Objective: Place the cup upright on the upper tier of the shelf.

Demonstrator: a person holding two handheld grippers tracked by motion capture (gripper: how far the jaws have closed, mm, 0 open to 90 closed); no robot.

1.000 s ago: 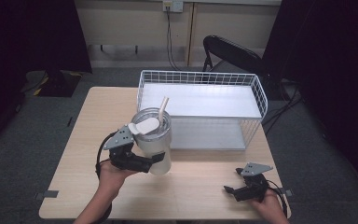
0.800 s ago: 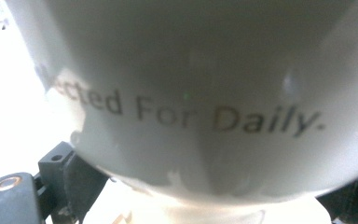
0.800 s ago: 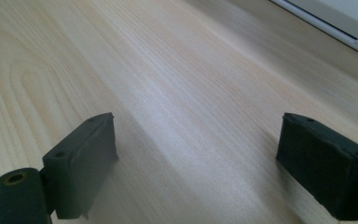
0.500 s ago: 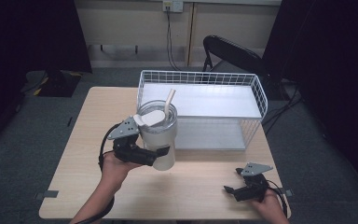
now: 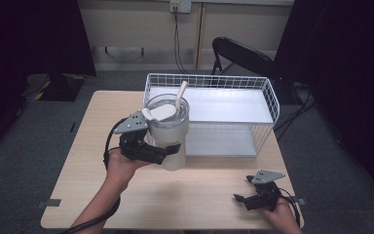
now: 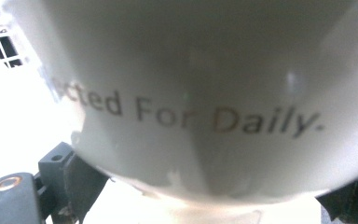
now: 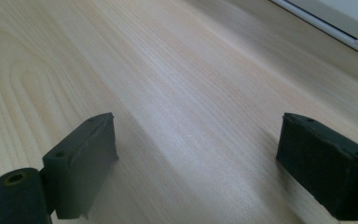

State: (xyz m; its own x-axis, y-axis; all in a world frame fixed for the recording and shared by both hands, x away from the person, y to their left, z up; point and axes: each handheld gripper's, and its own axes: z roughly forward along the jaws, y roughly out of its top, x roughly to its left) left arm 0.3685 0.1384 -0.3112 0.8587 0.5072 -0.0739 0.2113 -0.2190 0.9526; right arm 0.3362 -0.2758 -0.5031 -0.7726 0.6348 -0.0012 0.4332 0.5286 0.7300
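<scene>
A tall white tumbler (image 5: 171, 139) with a clear lid and a pale straw (image 5: 180, 93) hangs above the table, just in front of the white wire basket's (image 5: 209, 79) left front corner. My left gripper (image 5: 172, 152) is shut on its lower body from the left side. In the left gripper view the tumbler's wall (image 6: 191, 93), with dark print ending "For Daily.", sits between the jaws. My right gripper (image 5: 241, 199) rests low at the table's front right, open. Its fingers (image 7: 84, 158) stand wide apart over bare wood, with nothing between them.
The light wooden table (image 5: 102, 122) has the wire basket along its far right half, with a white sheet lying inside. The basket's lower edge (image 7: 335, 18) appears far off in the right gripper view. A black chair (image 5: 243, 56) stands behind the table.
My left gripper has carried the tumbler upward and to the right, closer to the basket's front left corner. The right gripper has stayed where it was.
</scene>
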